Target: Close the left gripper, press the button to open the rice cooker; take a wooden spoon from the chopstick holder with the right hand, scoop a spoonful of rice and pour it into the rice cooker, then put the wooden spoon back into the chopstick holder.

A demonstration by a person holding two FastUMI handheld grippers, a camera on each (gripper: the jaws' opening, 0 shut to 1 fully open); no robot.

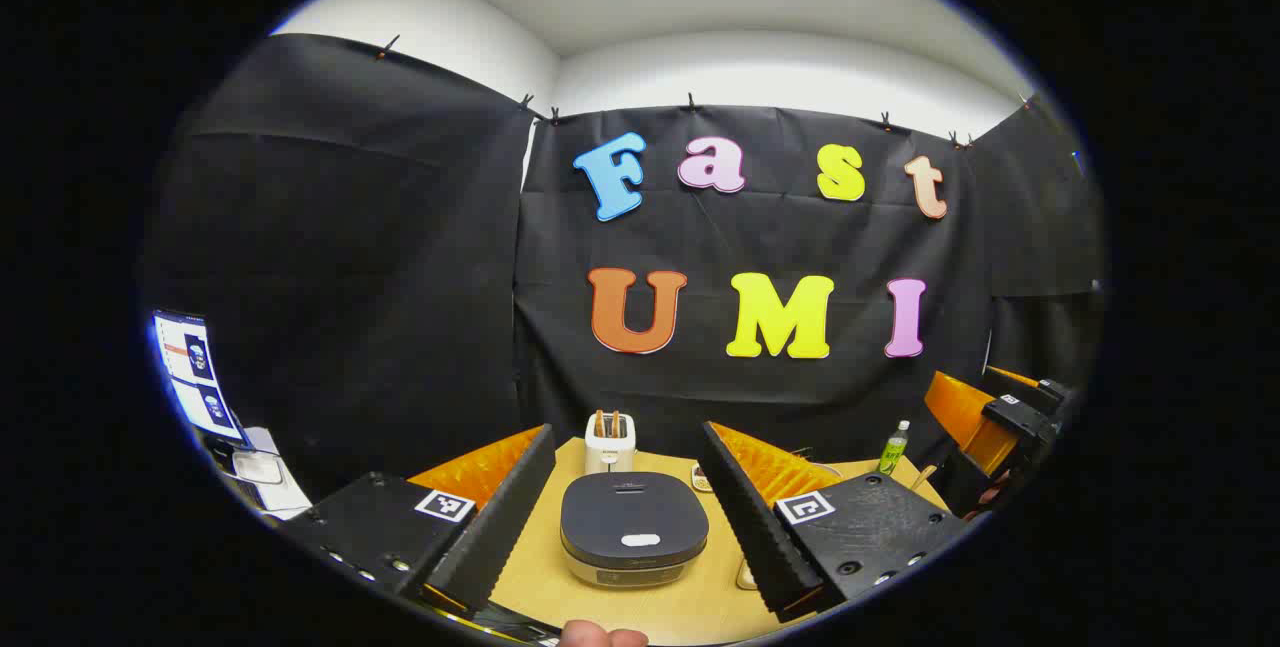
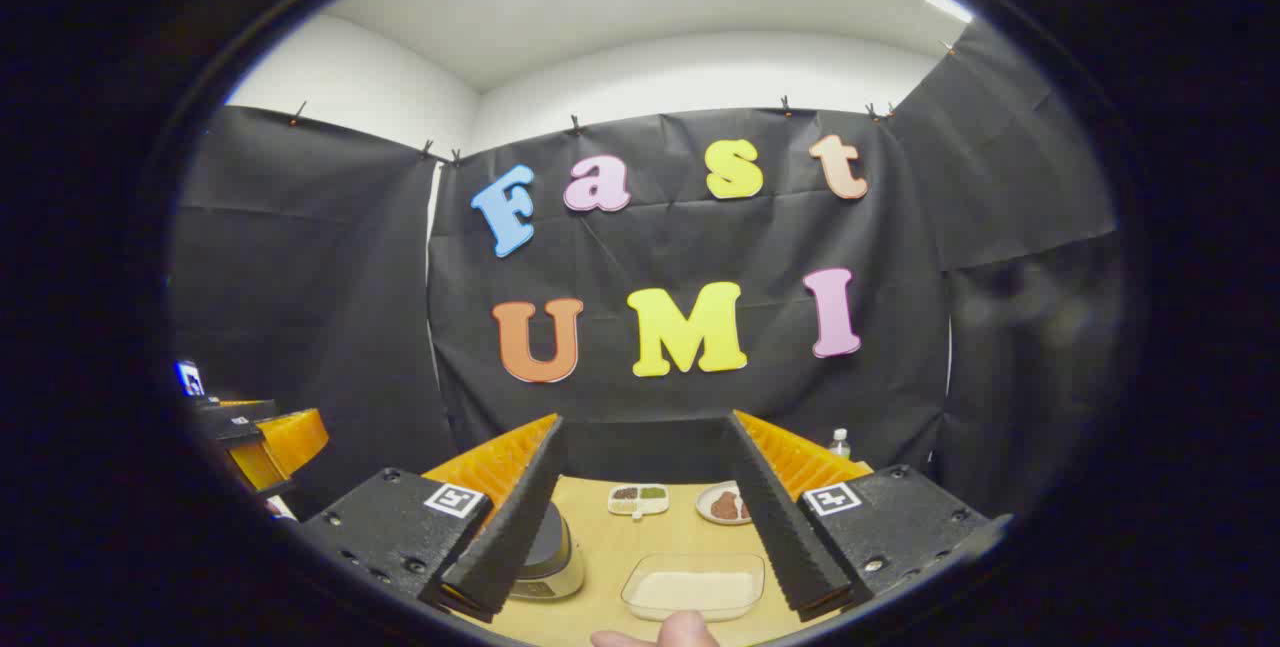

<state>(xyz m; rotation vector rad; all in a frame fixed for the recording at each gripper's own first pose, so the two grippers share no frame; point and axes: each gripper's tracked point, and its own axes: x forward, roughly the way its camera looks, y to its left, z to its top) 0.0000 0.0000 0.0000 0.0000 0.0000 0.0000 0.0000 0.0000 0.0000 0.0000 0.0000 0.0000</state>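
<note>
The rice cooker (image 1: 634, 527) stands on the wooden table (image 1: 700, 597) with its dark lid down and a pale button (image 1: 640, 539) on the front of the lid. Behind it is the white chopstick holder (image 1: 610, 442), with wooden handles sticking up out of it. My left gripper (image 1: 628, 430) is open above the table, its fingers framing the cooker without touching it. In the right gripper view, my right gripper (image 2: 642, 422) is open and holds nothing. A clear tray of white rice (image 2: 695, 587) lies between its fingers. The cooker (image 2: 548, 552) is partly hidden behind the left finger.
A divided dish (image 2: 638, 499) and a small plate of brown food (image 2: 725, 504) sit at the far side of the table. A green bottle (image 1: 893, 447) stands at the far right. The right gripper (image 1: 1010, 417) shows at the right edge, the left gripper (image 2: 255, 437) at the left edge. A thumb (image 1: 600, 635) shows at the bottom.
</note>
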